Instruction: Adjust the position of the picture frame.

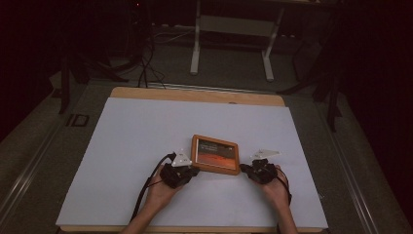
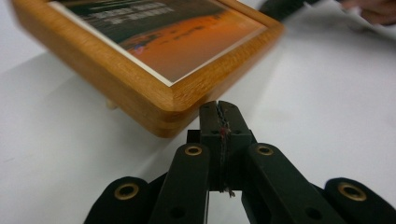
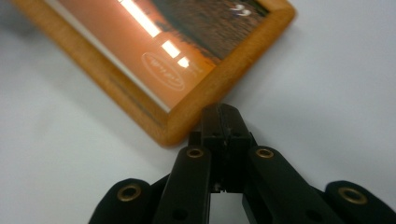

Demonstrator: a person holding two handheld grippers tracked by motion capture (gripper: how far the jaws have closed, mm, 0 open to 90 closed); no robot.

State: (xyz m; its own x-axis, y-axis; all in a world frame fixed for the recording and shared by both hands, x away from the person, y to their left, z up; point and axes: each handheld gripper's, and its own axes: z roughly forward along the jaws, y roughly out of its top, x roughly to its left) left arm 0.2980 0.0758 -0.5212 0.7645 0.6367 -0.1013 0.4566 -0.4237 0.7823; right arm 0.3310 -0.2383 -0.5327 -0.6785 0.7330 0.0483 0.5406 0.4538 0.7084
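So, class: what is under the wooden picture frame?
Under the picture frame lies the white sheet; on the left gripper's side the frame stands lifted, with a shadowed gap and a small peg. The rest underneath is covered.

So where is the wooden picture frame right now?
In the high view the picture frame lies on the white sheet, near the person's edge and about mid-table, between the left gripper and the right gripper, whose shut tips sit at its near corners.

You have open white table cover (image 1: pixel 131 126) on all sides of the wooden picture frame (image 1: pixel 215 154), the one obstacle, which lies near the front edge between your two closed grippers, each tip right at a near corner of it.
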